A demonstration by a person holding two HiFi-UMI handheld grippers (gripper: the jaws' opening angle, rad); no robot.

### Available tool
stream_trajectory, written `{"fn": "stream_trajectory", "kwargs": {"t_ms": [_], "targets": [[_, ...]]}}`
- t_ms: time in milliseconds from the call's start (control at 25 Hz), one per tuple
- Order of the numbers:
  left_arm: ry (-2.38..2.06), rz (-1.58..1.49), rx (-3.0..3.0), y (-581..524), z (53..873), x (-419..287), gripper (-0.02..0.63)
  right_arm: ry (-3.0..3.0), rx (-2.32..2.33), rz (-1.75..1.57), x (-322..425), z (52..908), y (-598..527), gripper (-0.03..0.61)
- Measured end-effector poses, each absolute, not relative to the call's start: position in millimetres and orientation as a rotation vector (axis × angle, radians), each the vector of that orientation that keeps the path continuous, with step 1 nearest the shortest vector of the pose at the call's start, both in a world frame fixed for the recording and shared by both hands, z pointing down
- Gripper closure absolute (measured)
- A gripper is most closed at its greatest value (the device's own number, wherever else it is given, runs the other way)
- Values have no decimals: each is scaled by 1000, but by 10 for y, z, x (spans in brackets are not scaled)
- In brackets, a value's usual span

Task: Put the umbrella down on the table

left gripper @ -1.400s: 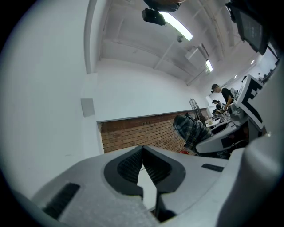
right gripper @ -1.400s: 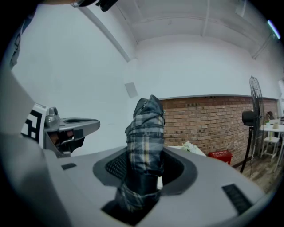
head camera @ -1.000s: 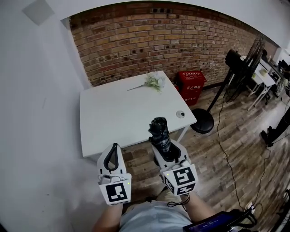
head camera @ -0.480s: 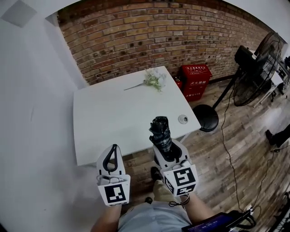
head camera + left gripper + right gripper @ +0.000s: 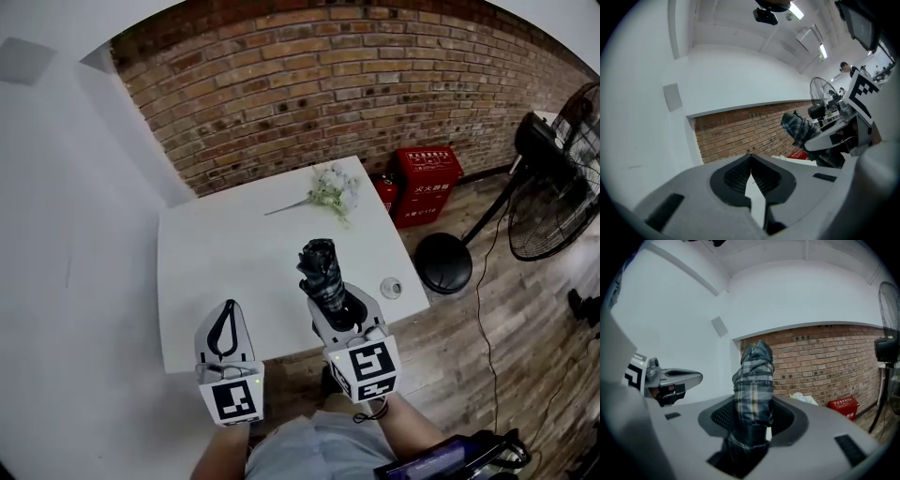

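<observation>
Over the near edge of the white bench [image 5: 216, 253], right hand-held gripper [image 5: 330, 302] carrying the folded plaid umbrella [image 5: 321, 270] pointing forward, left hand-held gripper [image 5: 229, 307] hovering beside it, left gripper view showing jaw tips meeting on nothing, right gripper view showing jaws clamping around the umbrella.

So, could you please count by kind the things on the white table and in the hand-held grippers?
Folded umbrella: 1
Bunch of flowers: 1
Small round object: 1
Total: 3
</observation>
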State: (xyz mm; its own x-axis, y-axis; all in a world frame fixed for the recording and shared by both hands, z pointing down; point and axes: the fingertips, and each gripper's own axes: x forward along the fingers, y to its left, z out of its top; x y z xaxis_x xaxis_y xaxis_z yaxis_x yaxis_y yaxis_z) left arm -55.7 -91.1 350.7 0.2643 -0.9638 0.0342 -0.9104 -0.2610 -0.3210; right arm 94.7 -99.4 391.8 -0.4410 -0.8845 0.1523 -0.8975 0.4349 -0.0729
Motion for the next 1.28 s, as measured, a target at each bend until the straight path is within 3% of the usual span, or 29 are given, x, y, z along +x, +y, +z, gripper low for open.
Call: {"fn": "stream_trajectory", "kwargs": {"t_ms": [1280], "targets": [[1868, -183, -2195, -2135, 3113, -1237, 607, -2627, 1475, 45, 290, 3457, -2388, 391]]}}
